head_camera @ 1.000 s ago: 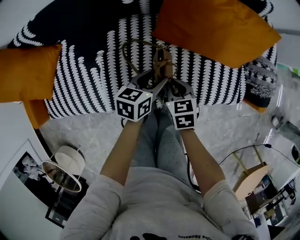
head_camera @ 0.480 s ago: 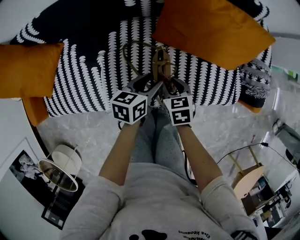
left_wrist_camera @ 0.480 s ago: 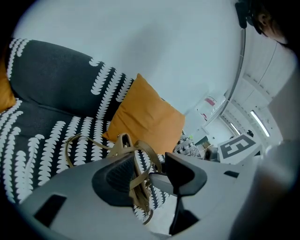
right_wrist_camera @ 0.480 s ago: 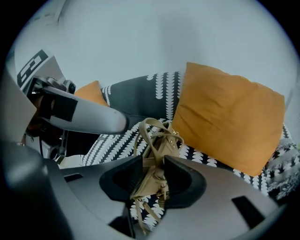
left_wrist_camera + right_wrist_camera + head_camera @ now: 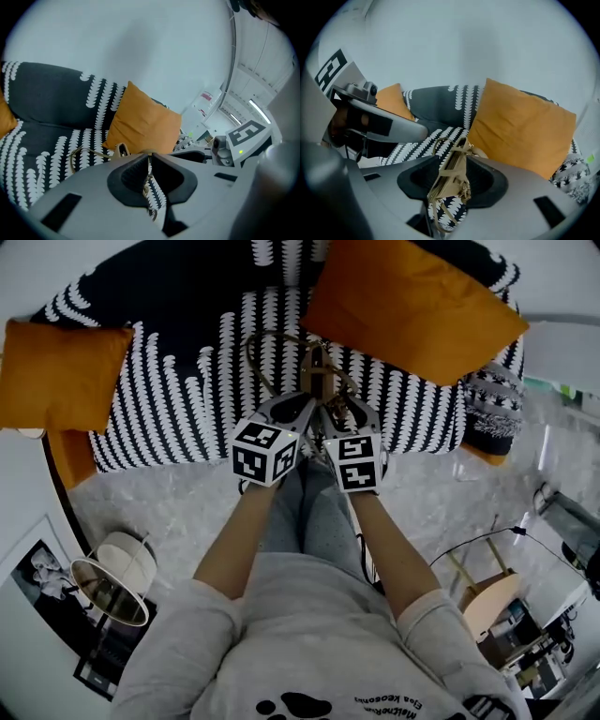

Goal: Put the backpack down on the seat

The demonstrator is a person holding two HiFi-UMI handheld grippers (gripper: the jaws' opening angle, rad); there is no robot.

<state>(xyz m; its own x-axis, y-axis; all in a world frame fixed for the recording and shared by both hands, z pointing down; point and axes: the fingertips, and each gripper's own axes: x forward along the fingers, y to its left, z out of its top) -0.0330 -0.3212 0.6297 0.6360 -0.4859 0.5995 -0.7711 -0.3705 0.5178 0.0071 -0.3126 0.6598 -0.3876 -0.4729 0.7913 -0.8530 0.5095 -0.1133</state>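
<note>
Hanging over the patterned sofa seat [image 5: 178,399], at 12 o'clock from both grippers, the small tan backpack [image 5: 317,379] looks light, soft and floppy; whether it touches the seat cannot be told. Left gripper [image 5: 149,158]: jaws closing, nearly together on a thin strap [image 5: 146,186]. Right gripper [image 5: 454,164]: jaws opening, pads clear of the bag body between them. Best hold, in my judgement: the strap, not the limp body.
</note>
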